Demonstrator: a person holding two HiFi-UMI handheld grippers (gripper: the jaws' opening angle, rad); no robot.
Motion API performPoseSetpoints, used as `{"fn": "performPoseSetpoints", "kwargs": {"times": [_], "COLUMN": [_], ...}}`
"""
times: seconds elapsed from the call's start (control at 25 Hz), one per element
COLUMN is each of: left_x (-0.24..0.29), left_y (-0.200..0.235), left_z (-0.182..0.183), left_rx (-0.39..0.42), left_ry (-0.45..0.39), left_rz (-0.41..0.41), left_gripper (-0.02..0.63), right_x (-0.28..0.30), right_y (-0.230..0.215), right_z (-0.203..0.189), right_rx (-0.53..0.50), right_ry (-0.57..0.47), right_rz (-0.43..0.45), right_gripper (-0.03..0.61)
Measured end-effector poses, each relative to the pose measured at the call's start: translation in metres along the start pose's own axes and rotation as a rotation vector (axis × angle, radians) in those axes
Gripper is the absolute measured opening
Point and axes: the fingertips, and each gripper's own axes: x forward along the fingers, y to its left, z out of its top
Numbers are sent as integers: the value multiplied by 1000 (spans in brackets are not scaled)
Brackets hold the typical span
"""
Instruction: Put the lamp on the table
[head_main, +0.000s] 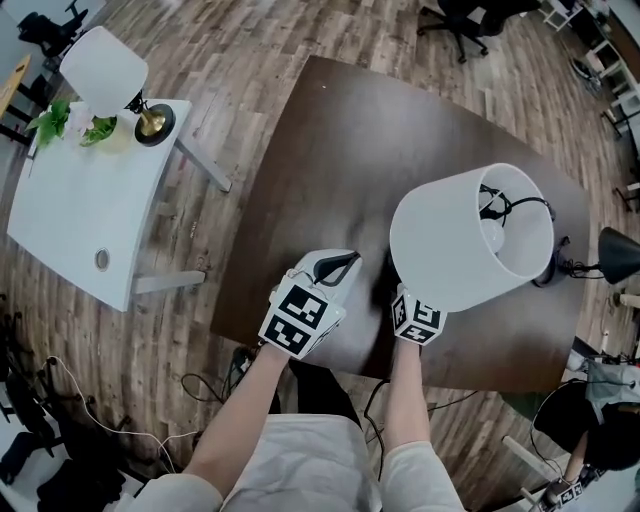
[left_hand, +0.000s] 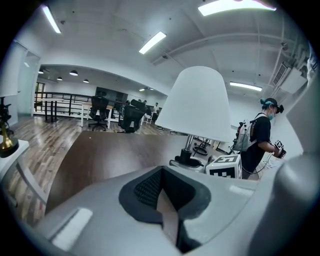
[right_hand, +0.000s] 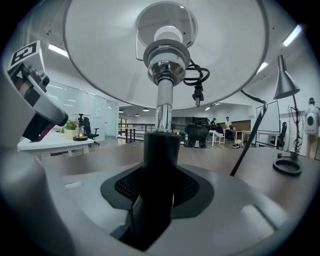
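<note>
Dark worktop (head_main: 330, 150) is the target. The lamp (head_main: 455, 235) is over its near-right part, close to the person's edge, gripped low on the black stem (right_hand: 160, 155) under the wide white shade. In the left gripper view the base looks at or just above the wood; can't tell if it touches.

Risks, judged:
- The lamp is top-heavy on one low grip, so the stem could twist or slip in the pads and the lamp could tip.
- If released this near the edge, the base may overhang and drop.
- The loose cord (right_hand: 196, 82) under the shade could snag.
- The black desk lamp (head_main: 617, 255) is apart to the right, so a bump is unlikely.

Right gripper (right_hand: 159, 197): fingers (right_hand: 125, 187) pinch the stem from both sides. Left gripper (left_hand: 162, 202): fingers (left_hand: 144, 190) pressed together, holding nothing, near the lamp's base.
</note>
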Motion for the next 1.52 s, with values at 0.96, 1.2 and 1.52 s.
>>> {"fn": "performPoseSetpoints", "kwargs": {"times": [0.96, 1.2, 1.52], "left_x": [-38, -61, -103], "left_y": [-17, -39, -70], "left_z": [-17, -22, -26], "left_rx": [40, 89, 121], "left_ry": [-29, -42, -71], "left_rz": [-82, -132, -171], "left_gripper": [2, 3, 3], "right_x": [-35, -94, -178], "right_y": [12, 26, 62], "right_z": [-26, -33, -1], "right_rx": [7, 99, 154], "right_ry": [21, 31, -15], "right_rz": [-151, -227, -297], "right_gripper": [198, 184, 173]}}
